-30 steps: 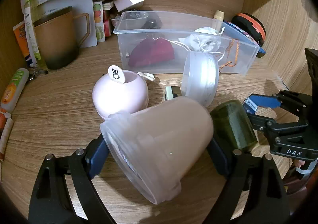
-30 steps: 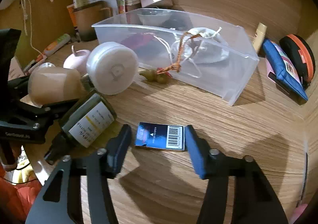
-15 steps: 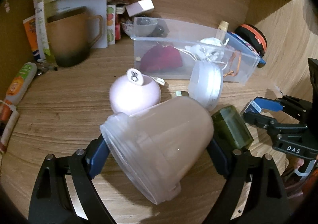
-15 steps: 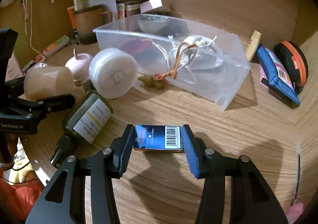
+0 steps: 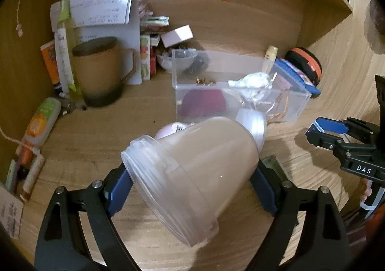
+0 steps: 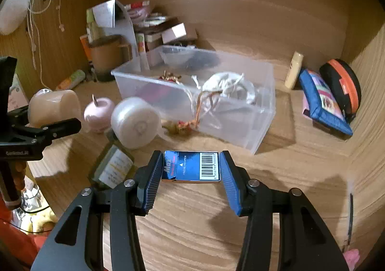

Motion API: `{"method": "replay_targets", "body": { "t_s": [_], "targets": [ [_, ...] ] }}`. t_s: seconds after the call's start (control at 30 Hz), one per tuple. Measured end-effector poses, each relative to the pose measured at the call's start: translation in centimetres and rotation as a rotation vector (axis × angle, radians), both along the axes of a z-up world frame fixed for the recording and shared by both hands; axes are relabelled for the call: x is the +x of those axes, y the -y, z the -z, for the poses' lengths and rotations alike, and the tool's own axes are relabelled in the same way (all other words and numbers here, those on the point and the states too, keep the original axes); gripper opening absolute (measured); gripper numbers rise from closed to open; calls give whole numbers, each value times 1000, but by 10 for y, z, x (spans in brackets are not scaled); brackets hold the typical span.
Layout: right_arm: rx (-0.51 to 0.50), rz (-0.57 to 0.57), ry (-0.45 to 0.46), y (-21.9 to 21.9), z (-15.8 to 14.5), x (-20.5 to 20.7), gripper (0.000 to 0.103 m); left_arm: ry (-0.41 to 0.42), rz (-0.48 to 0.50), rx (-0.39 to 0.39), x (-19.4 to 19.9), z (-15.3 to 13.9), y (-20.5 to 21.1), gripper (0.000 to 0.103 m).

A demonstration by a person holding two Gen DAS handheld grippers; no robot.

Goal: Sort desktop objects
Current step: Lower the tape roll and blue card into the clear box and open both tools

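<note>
My left gripper (image 5: 190,182) is shut on a frosted plastic jar (image 5: 192,174) and holds it tilted above the desk; the jar also shows in the right wrist view (image 6: 53,105). My right gripper (image 6: 191,170) is shut on a small blue box with a barcode (image 6: 192,166), lifted above the desk. It shows from the side in the left wrist view (image 5: 322,130). A clear plastic bin (image 6: 240,126) with a white pouch (image 6: 228,85) and a dark red item (image 5: 202,102) stands behind both.
A pink round pot (image 6: 98,112), a white round case (image 6: 136,122) and a green bottle (image 6: 113,167) lie left of the bin. A brown mug (image 5: 98,71), tubes (image 5: 42,119) and papers stand at the back left. A blue pouch (image 6: 322,102) and orange-black case (image 6: 344,85) lie right.
My right gripper closed on the blue box and lifted it off the desk. My left gripper rose with the jar and the view pulled back from the desk.
</note>
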State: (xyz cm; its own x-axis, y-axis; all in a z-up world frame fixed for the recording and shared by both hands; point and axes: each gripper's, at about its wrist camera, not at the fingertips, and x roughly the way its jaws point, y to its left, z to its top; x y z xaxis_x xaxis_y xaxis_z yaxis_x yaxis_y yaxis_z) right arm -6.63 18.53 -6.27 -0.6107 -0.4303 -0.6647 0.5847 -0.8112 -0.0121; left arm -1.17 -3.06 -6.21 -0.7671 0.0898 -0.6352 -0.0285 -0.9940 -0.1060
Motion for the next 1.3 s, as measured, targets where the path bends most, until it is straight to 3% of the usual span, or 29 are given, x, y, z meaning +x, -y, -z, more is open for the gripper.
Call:
{"method": "replay_targets", "body": {
  "t_s": [0.33, 0.8, 1.3],
  "targets": [
    [-61, 13, -33, -11, -28, -9, 44, -54, 27, -5, -13, -29, 0, 88],
    [-59, 15, -56, -16, -47, -44, 44, -95, 31, 32, -49, -61, 17, 88],
    [-55, -20, -58, 2, -46, -85, 44, -60, 77, 30, -111, -68, 6, 88]
  ]
}}
